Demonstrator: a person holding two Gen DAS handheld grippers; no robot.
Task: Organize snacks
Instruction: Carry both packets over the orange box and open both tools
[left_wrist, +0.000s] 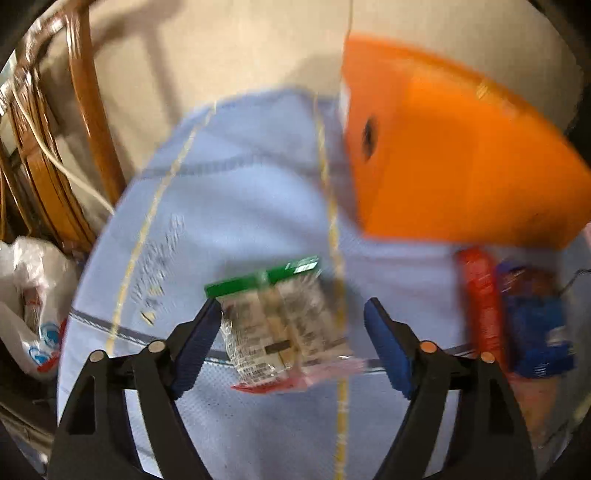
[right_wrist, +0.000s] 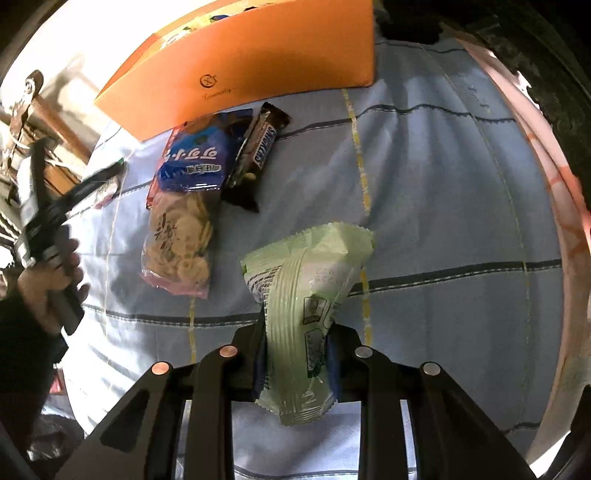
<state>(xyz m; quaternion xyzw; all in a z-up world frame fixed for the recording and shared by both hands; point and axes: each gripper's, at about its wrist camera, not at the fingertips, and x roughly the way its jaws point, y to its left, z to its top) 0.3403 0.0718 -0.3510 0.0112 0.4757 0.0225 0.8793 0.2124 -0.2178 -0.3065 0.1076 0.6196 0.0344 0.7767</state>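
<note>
Pale blue cloth is spread beneath an orange box, with several snacks left loose just beside it. A green packet is clamped by the right gripper; the left gripper is spread wide around a clear-wrapped snack.

Matt orange cardboard box, woven pale-blue cloth under it, glossy plastic snack wrappers near the box, crinkled pale-green foil packet, clear shiny cracker packet, varnished wooden chair beyond the cloth

"SNICKERS" stood on the brown candy bar, a large "2" on the pale green packet, other print too blurred.
</note>
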